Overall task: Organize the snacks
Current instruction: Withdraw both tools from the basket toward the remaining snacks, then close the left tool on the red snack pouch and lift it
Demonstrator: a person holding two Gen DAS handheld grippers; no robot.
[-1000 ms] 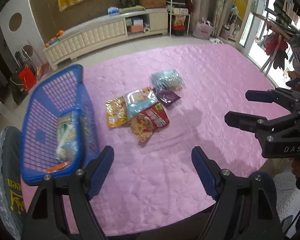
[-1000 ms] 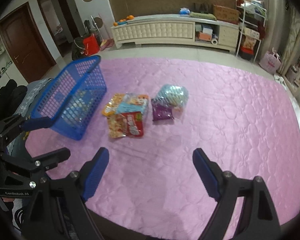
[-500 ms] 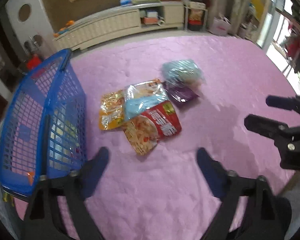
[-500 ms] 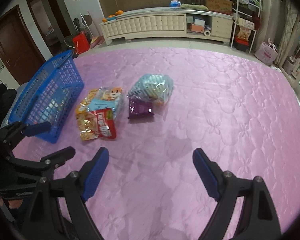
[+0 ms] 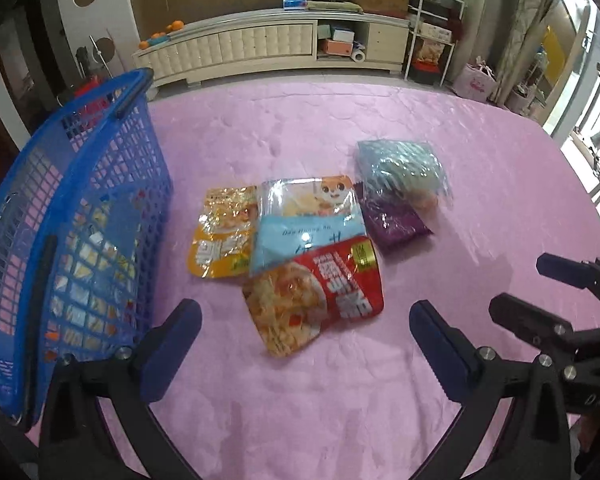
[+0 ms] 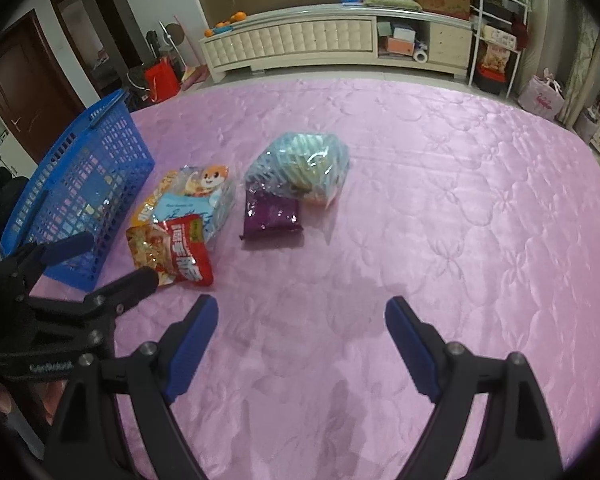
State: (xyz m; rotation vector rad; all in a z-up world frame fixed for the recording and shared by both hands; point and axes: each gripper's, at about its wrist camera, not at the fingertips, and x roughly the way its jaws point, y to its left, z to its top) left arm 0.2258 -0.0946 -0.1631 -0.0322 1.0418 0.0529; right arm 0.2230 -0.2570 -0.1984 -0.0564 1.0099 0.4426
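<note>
Several snack packets lie in a cluster on the pink quilted cover (image 5: pixel 320 420): a red packet (image 5: pixel 320 300) nearest, a light blue packet (image 5: pixel 308 224) with a cartoon animal, an orange packet (image 5: pixel 224 236), a purple packet (image 5: pixel 392 220) and a clear bag (image 5: pixel 404 172). A blue mesh basket (image 5: pixel 80 220) with some packets inside stands at the left. My left gripper (image 5: pixel 306 328) hovers just short of the red packet, its jaws opening, nothing between them. My right gripper (image 6: pixel 302 320) is open over bare cover, near the purple packet (image 6: pixel 272 214); the red packet (image 6: pixel 172 250) lies to its left.
A long cream cabinet (image 5: pixel 268 46) and a metal shelf rack (image 5: pixel 432 36) stand beyond the cover's far edge. A dark door (image 6: pixel 16 80) and a red bag (image 6: pixel 162 78) are at the far left. The right half of the cover (image 6: pixel 480 200) carries no objects.
Both grippers have come down and closer to the snack cluster, which looks larger now. The left jaws have spread wider. The right jaws keep the same gap.
</note>
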